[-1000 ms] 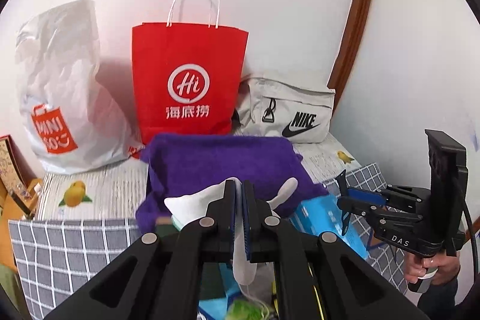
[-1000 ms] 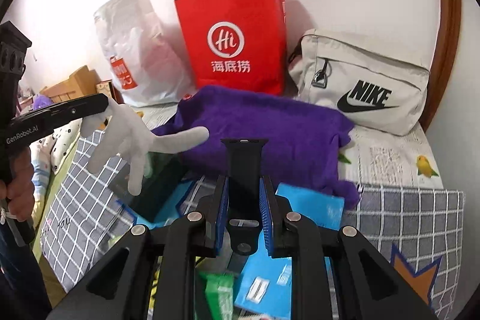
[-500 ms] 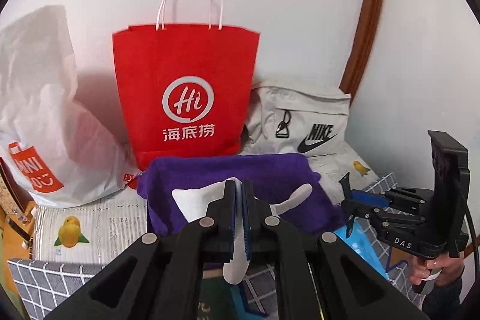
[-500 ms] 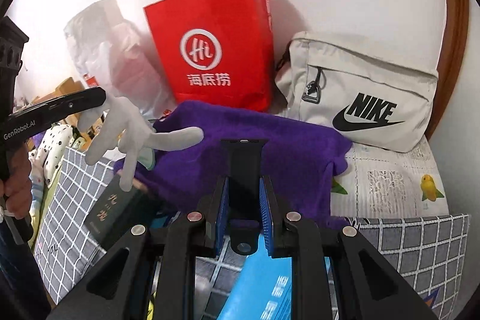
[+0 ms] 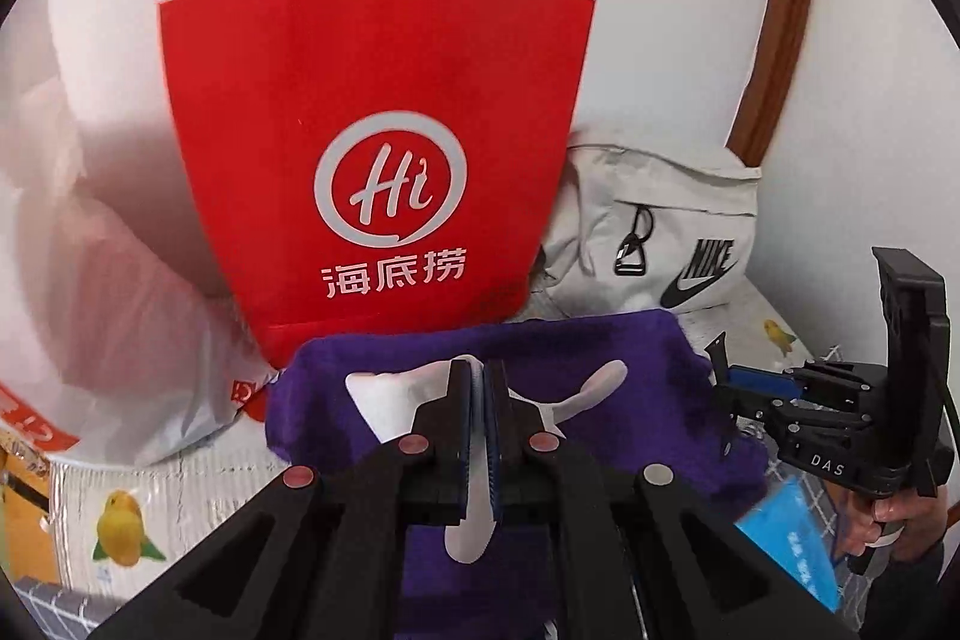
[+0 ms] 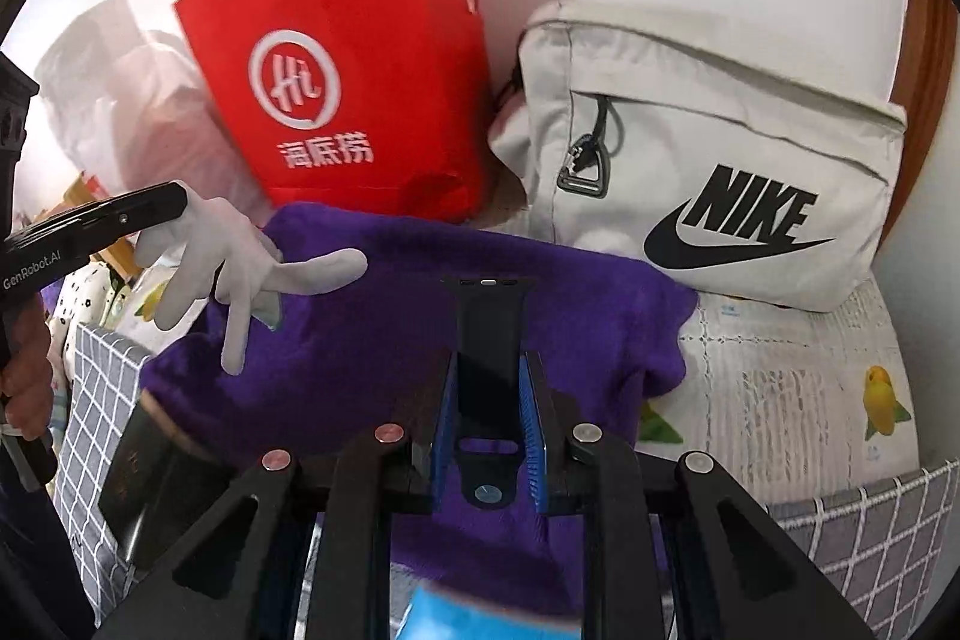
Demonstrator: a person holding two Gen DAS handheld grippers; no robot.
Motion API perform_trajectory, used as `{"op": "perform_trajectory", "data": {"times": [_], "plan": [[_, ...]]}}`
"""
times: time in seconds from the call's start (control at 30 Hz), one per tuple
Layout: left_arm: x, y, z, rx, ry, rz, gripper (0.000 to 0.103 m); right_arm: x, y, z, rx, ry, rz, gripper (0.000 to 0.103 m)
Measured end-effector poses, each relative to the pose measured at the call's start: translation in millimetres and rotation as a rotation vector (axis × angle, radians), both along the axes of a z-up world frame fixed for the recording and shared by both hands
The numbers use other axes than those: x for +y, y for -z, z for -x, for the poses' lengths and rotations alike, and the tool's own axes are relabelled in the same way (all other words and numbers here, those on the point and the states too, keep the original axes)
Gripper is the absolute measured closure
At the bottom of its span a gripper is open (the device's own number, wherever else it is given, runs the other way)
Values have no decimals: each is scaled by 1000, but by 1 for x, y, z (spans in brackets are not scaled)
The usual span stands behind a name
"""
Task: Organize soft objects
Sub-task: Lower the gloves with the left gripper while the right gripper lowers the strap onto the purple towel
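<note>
Left tool (image 5: 478,388) clamped on white glove (image 6: 240,256), right tool (image 6: 489,388) clamped on black strap (image 6: 489,328), both held above purple towel (image 6: 420,316) fronting red bag (image 5: 372,148), prob. for bagging.

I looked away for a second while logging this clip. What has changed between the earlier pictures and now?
Both grippers have moved closer to the red paper bag and grey Nike bag, which now loom larger, with the purple towel under them. Nothing was taken or let go: the left gripper stays shut on the white glove, the right gripper on the black watch strap. Bags and towel have not shifted.
</note>
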State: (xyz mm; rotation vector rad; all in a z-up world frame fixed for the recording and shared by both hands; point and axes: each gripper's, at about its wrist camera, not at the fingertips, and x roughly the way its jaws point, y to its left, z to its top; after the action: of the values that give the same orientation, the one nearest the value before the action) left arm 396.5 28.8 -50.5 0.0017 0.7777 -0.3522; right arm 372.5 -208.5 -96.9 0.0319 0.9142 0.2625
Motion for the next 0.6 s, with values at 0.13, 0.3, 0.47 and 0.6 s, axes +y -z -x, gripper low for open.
{"op": "perform_trajectory", "data": {"times": [0.13,0.3,0.47,0.6], "plan": [[-1,20,-18,40,0,-19,98,-1,17,-17,41,7,30,82],[-1,41,-32,108,9,-24,98,-4,39,-32,108,18,49,82],[0,56,-34,157,0,-54,98,-3,51,-39,135,20,68,82],[-2,64,-36,188,-18,-79,98,1,60,-45,175,15,79,82]]}}
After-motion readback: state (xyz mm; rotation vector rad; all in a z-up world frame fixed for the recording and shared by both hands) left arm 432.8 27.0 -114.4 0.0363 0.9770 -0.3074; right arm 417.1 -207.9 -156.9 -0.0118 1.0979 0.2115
